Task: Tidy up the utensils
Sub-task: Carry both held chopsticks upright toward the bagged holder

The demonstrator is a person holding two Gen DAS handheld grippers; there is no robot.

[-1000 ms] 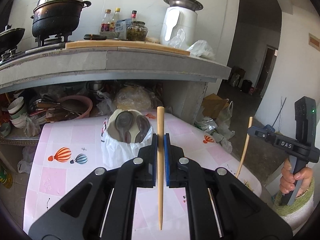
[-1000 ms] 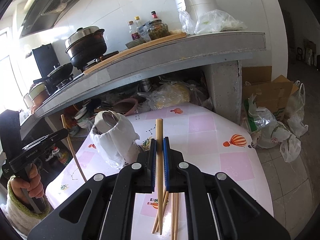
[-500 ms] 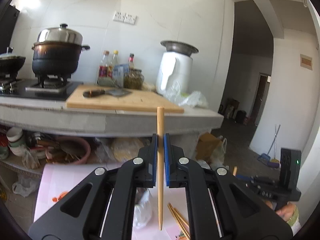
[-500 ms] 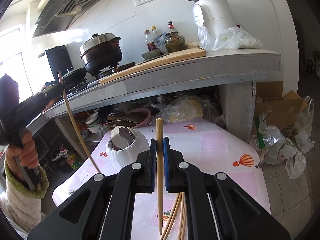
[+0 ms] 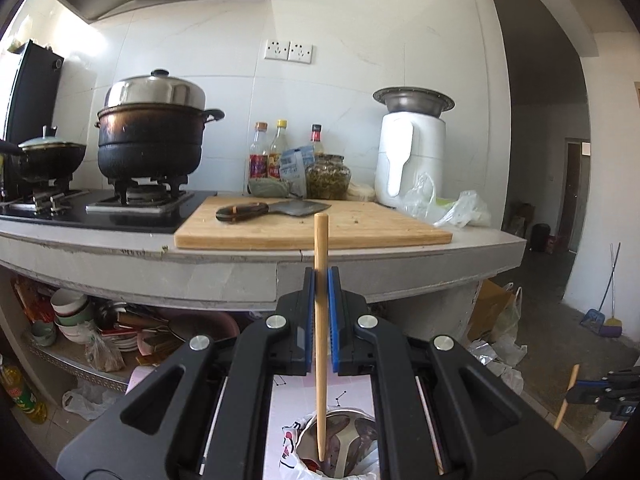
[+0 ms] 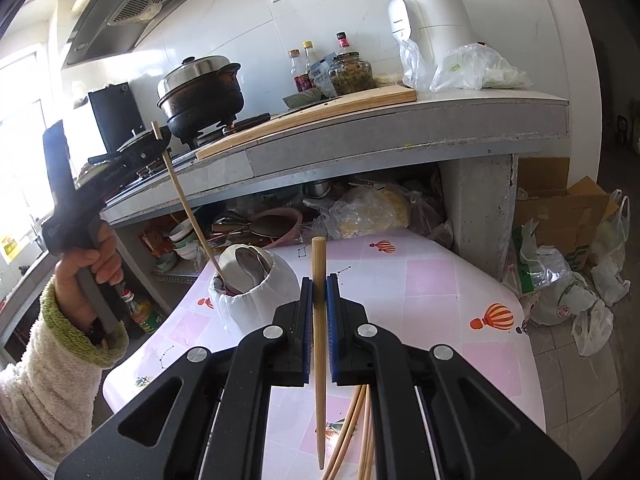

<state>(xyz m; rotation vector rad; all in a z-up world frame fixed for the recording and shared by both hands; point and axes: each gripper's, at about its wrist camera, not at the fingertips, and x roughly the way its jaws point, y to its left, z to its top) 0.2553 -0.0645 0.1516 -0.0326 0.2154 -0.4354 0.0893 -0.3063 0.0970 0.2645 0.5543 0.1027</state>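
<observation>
My left gripper (image 5: 321, 276) is shut on a bamboo chopstick (image 5: 320, 340) held upright. Its lower tip reaches into the mouth of the utensil holder (image 5: 292, 452), a cup wrapped in a white bag with metal spoons (image 5: 352, 436) inside. In the right wrist view, that left gripper (image 6: 158, 140) is up at the left, its chopstick (image 6: 188, 208) slanting down into the holder (image 6: 256, 300). My right gripper (image 6: 319, 284) is shut on a second chopstick (image 6: 319, 340) above the pink tiled table (image 6: 432, 280). Several loose chopsticks (image 6: 352, 432) lie beneath it.
Behind the table runs a concrete counter (image 5: 200, 272) with a cutting board (image 5: 312, 232), a cleaver (image 5: 272, 210), a lidded pot (image 5: 152, 136) and a white appliance (image 5: 412, 160). Bowls (image 6: 184, 236) fill the shelf under it. A cardboard box (image 6: 560, 208) and bags (image 6: 560, 288) sit on the floor at right.
My left gripper has risen and tilted up, carrying its chopstick over the holder so that the tip now enters its mouth. The right gripper has lifted slightly with its chopstick still gripped.
</observation>
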